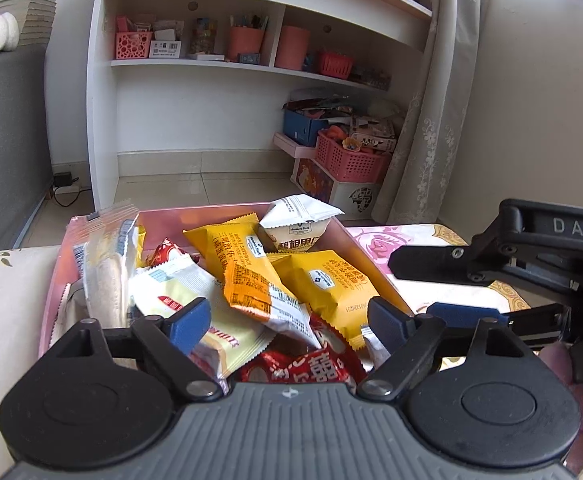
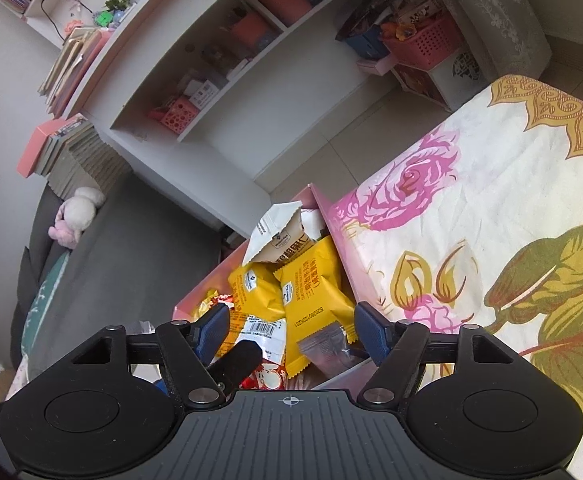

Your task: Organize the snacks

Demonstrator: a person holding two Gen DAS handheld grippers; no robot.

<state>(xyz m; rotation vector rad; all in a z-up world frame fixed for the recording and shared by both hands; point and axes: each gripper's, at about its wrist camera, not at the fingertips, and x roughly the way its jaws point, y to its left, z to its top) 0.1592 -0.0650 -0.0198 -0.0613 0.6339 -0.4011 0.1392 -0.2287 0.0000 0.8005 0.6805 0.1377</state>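
Observation:
A pink box point(image 1: 371, 258) on the floral tablecloth holds several snack packets: yellow ones point(image 1: 327, 280), a white one point(image 1: 297, 226), a red one point(image 1: 315, 368) and a cream one point(image 1: 195, 292). My left gripper point(image 1: 289, 322) is open and empty, just above the near packets. My right gripper point(image 2: 289, 330) is open and empty above the same box point(image 2: 331, 216), over a yellow packet point(image 2: 315, 296) and a small clear packet point(image 2: 325, 346). The right gripper also shows at the right of the left wrist view point(image 1: 447, 292).
The flowered tablecloth point(image 2: 471, 220) lies to the right of the box. Beyond the table edge stand a white shelf unit point(image 1: 195, 80) with pink baskets and cups, pink crates on the floor point(image 1: 351, 156), a curtain point(image 1: 439, 100) and a grey sofa point(image 1: 3, 120).

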